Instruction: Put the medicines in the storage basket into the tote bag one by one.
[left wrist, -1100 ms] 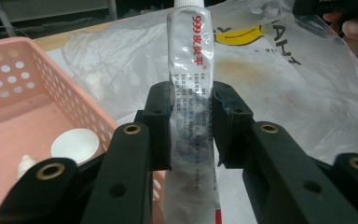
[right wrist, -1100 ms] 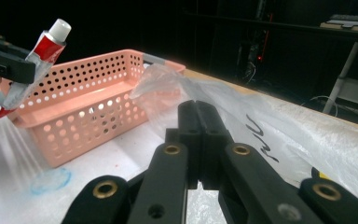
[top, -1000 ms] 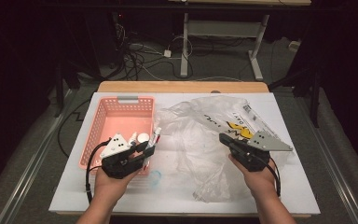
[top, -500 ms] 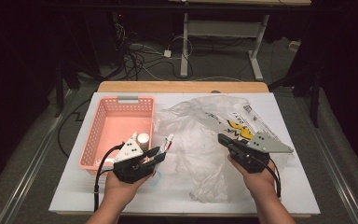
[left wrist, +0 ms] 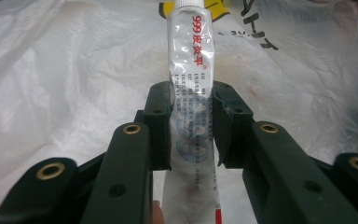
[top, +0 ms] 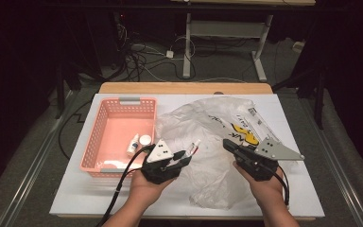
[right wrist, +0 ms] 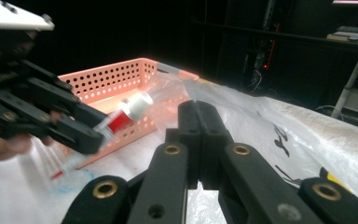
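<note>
A pink basket [top: 92,137] sits at the left edge of the white surface [top: 85,189] in front of me, toward its far corner. Near the basket's right wall I can see a small white bottle [top: 133,144] and a round white cap [top: 145,140], just beside each other. Beyond the surface's far edge, cables [top: 142,61] tangle on the floor by a white desk frame [top: 227,28].
</note>
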The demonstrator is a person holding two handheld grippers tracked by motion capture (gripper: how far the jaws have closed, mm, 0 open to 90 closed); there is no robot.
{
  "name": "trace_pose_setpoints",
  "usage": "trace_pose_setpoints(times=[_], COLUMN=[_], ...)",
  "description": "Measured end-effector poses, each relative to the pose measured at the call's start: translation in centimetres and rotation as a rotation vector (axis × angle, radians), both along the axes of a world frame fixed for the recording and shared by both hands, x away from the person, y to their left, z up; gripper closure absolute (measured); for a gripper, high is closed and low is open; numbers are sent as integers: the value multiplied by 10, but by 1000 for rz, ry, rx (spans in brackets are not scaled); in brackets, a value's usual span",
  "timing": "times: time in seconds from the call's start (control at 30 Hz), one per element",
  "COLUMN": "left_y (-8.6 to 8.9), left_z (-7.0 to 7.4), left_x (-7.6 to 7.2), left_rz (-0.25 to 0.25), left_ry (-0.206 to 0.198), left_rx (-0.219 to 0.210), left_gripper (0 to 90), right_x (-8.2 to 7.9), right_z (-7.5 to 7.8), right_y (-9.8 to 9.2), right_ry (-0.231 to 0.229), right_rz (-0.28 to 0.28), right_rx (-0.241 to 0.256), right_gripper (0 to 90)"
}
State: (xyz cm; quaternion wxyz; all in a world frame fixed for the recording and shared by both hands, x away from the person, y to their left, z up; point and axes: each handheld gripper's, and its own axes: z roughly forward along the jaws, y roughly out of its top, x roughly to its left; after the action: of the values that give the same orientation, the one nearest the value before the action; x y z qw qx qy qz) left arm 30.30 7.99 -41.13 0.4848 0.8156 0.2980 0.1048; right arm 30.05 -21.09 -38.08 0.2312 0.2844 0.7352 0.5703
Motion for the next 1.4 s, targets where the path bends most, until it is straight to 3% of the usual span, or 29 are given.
trace_pose_setpoints(times=[0.37, 1.0, 1.4], left_y=[-38, -69, -93], left_z=[-18, -46, -63], left_x=[27, 65, 80], left_rz=[-7, -6, -5], left_ry=[28, 52, 54], left_rx=[23, 40, 44], left_gripper=[685, 684, 683], right_x=[2, 4, 6], right_z=[-2, 0, -1], right_y=[-9, -12, -14], right_ry=[-4, -15, -16], right_rz=[-10, -16, -22], right_rx=[-2, 8, 10], right_gripper=[900, 900, 900])
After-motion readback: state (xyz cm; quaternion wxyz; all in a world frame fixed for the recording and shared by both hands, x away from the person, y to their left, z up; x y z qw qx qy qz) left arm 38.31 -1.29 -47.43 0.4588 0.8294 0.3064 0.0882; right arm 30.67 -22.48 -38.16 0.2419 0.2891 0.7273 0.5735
